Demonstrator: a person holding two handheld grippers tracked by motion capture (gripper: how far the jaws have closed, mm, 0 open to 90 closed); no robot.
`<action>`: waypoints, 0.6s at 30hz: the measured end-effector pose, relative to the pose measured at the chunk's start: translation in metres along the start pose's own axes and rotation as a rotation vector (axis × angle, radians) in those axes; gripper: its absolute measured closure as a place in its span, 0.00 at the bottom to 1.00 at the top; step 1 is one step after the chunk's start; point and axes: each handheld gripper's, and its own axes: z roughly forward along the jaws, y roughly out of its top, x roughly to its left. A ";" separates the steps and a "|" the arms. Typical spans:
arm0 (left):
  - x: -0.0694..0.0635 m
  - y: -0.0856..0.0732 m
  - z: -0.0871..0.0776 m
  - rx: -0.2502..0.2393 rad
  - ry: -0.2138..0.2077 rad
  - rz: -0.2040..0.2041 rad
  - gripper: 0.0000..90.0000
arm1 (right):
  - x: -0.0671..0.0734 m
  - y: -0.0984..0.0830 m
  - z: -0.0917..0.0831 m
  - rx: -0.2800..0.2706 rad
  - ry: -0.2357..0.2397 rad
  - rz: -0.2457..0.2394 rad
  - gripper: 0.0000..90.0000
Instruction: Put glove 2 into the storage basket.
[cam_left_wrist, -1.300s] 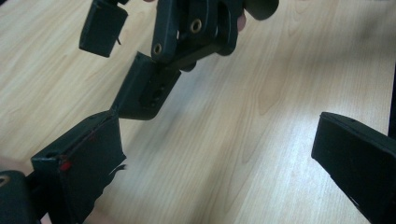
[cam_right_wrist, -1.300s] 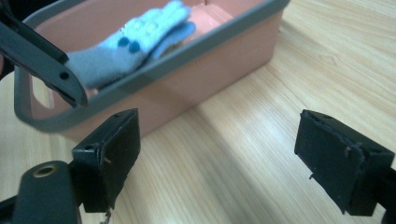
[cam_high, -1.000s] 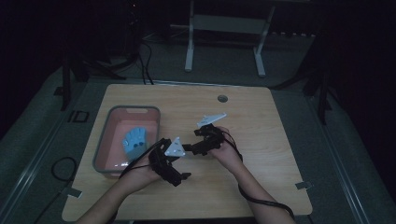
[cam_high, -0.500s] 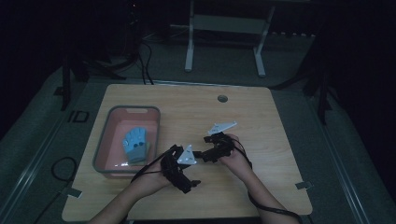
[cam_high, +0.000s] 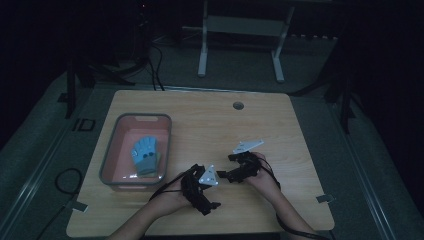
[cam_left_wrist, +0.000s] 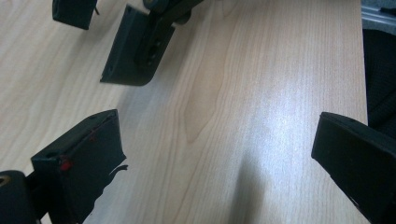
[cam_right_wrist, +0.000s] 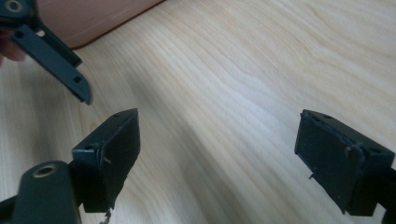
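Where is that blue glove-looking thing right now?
In the high view, the blue glove lies inside the pink tray on the table's left side, left of the left claw; neither claw touches it.

The blue item (cam_high: 145, 156) in the tray (cam_high: 111, 150) near the table's (cam_high: 300, 130) left edge is too small to be identified. The tray is cut off by the top edge in the right gripper view. The forearms are cut by the bottom edge in the high view.

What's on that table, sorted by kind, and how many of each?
Claw tools in the hands: 2, left claw, right claw
Pink tray: 1
Blue glove-like thing in the tray: 1
Total: 4
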 end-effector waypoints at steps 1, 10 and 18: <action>-0.001 -0.001 0.003 0.004 -0.006 0.001 0.03 | -0.001 -0.004 -0.001 -0.005 -0.001 -0.004 0.16; -0.008 -0.009 0.018 0.006 -0.030 0.028 0.03 | -0.007 -0.023 -0.012 -0.016 -0.016 0.003 0.16; -0.011 -0.016 0.026 0.001 -0.049 0.024 0.03 | -0.011 -0.039 -0.021 -0.029 -0.035 0.028 0.16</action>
